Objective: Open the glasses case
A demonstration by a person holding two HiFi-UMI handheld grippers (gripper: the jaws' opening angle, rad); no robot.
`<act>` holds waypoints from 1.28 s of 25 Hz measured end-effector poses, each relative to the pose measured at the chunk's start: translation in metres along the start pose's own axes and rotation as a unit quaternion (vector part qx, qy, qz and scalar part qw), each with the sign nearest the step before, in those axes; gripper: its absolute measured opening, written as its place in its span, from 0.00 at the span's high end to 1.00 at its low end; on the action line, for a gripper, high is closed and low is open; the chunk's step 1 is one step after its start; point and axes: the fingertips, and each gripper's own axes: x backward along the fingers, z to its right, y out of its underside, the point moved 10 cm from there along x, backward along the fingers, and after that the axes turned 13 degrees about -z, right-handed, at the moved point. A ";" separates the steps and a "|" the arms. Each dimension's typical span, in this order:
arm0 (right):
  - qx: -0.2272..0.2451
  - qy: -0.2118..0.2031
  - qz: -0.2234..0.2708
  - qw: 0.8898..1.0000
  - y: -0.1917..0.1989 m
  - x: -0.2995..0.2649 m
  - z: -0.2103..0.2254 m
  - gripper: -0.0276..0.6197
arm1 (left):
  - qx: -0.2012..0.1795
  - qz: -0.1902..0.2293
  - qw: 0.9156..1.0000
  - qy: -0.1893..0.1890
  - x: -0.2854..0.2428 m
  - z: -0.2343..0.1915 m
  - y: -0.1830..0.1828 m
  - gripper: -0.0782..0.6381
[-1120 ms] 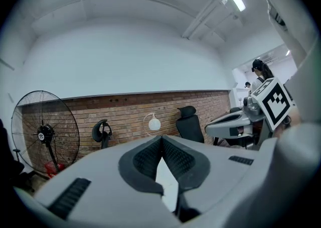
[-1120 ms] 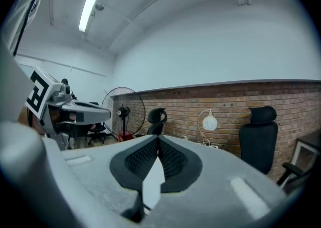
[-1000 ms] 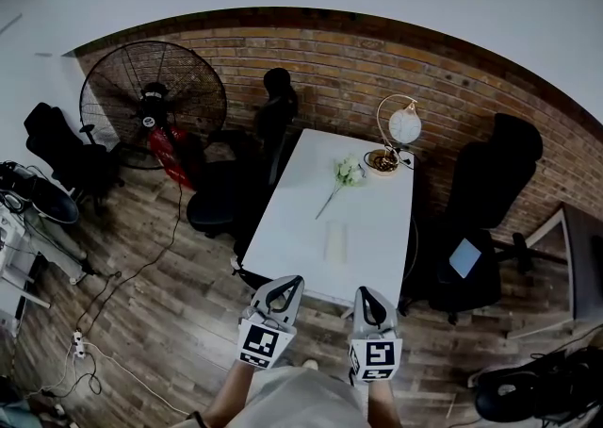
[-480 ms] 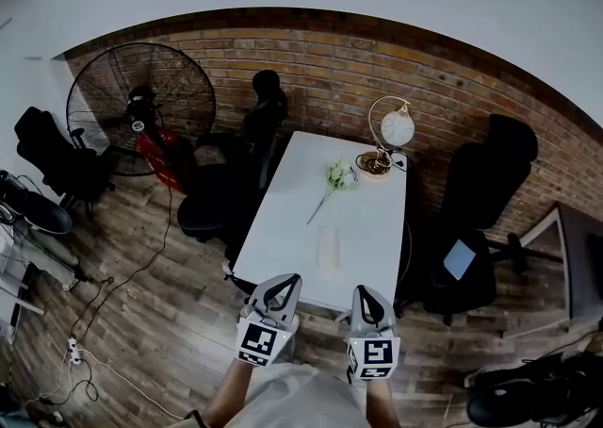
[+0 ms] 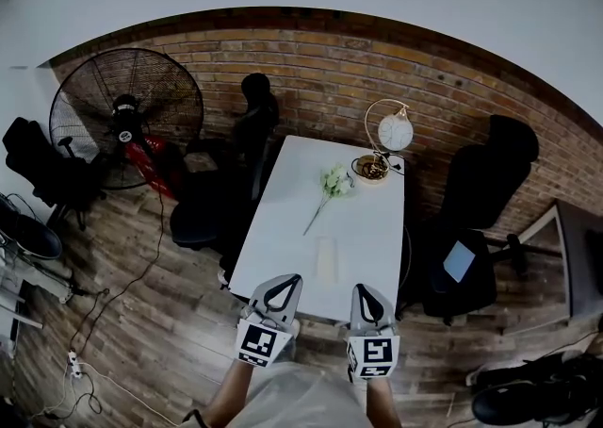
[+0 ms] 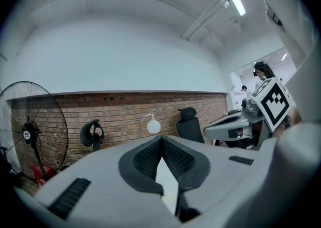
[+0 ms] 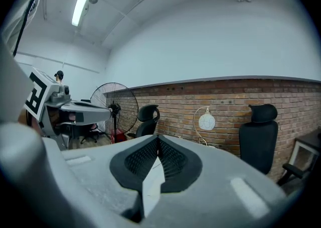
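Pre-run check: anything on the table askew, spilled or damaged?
Nothing stands out. The glasses case lies flat near the front edge of the white table, a flower lies loose behind it, and the lamp stands upright at the far corner. Nothing spilled.

A white tabletop (image 5: 369,228) stands end-on against a red brick wall (image 5: 320,77). At its far end sits a globe lamp (image 5: 393,132) with an arched gold stem, and just beside it lies a white artificial flower (image 5: 332,183), stem pointing away from the wall. A black office chair (image 5: 236,167) stands left of the tabletop and another (image 5: 485,186) right of it, with a pale blue flat item (image 5: 459,260) on its seat. A large pedestal fan (image 5: 125,115) stands far left on the wooden floor (image 5: 151,313), where a power strip (image 5: 72,358) lies.
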 end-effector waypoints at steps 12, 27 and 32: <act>-0.007 0.027 -0.012 1.000 -0.030 -0.067 0.009 0.95 | -0.004 0.001 1.000 0.031 -0.060 -0.062 -0.011 0.89; -0.019 0.076 -0.044 0.996 -0.046 -0.133 0.022 0.95 | -0.026 0.010 0.995 0.094 -0.131 -0.116 -0.014 0.88; -0.036 0.088 -0.059 0.994 -0.049 -0.149 0.026 0.95 | -0.015 0.003 0.993 0.115 -0.154 -0.127 -0.011 0.89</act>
